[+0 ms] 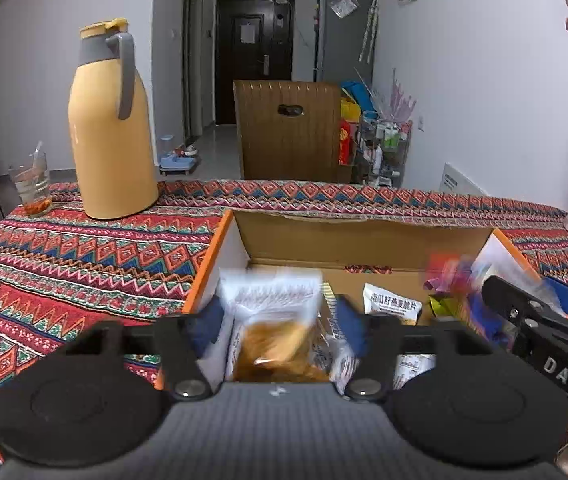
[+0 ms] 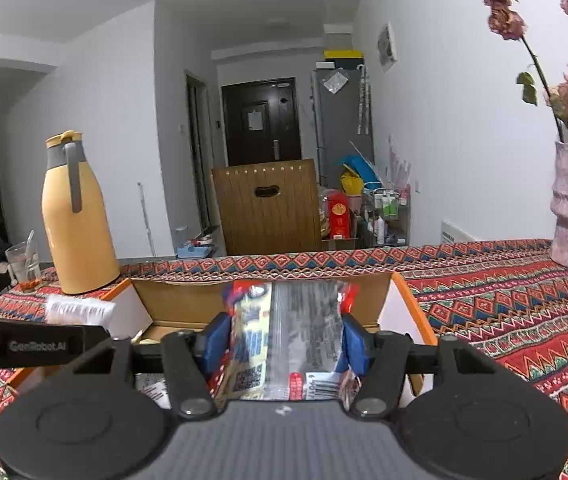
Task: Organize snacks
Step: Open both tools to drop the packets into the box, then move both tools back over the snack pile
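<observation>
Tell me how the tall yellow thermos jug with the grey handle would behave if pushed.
The yellow thermos jug is tall on a narrow base, so a high push may tip it. The patterned tablecloth would likely drag, not slide. Probably heavy if full.

Left gripper [image 1: 279,326], black two-finger frame with blue pads [image 1: 351,326]: jaws parted, tilted downward above the open orange-edged cardboard box [image 1: 364,236]; a blurred white-and-tan snack packet [image 1: 273,320] lies between the pads, apparently clear of them. Right gripper [image 2: 286,344], same build: blue pads [image 2: 354,344] flank a red, yellow and silver snack packet [image 2: 284,336] at both edges; contact cannot be judged. It sits beside the left gripper, above the same box.
</observation>
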Available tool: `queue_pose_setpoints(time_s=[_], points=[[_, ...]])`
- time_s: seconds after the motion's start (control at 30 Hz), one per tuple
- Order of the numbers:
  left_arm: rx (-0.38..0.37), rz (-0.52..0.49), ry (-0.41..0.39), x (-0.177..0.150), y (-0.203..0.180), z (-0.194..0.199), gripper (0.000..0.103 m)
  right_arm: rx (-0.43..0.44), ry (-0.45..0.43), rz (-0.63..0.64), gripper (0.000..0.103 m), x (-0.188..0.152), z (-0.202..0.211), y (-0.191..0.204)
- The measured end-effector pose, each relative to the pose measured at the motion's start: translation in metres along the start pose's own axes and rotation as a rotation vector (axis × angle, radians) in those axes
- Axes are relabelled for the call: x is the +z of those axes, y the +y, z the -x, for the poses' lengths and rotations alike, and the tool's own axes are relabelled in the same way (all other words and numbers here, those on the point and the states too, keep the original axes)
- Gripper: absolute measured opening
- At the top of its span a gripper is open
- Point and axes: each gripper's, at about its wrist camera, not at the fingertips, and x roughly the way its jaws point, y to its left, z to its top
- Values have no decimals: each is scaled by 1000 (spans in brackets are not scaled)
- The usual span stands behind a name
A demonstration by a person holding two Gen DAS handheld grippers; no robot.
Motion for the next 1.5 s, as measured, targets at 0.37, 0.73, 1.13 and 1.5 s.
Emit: queue_pose_setpoints(time_s=[0.37, 0.73, 1.13, 1.5], points=[[20, 24, -34, 0, -1, 11, 103, -23, -78, -54, 103, 3, 22, -10], [13, 30, -64, 8, -3, 32, 103, -27, -123, -26, 103, 18, 42, -8], [-14, 12, -74, 1, -1, 75, 103, -45, -109, 24, 103, 16, 89, -7], [-29, 3, -9, -36, 5, 98, 103, -31, -11, 57, 103, -21, 123, -7]])
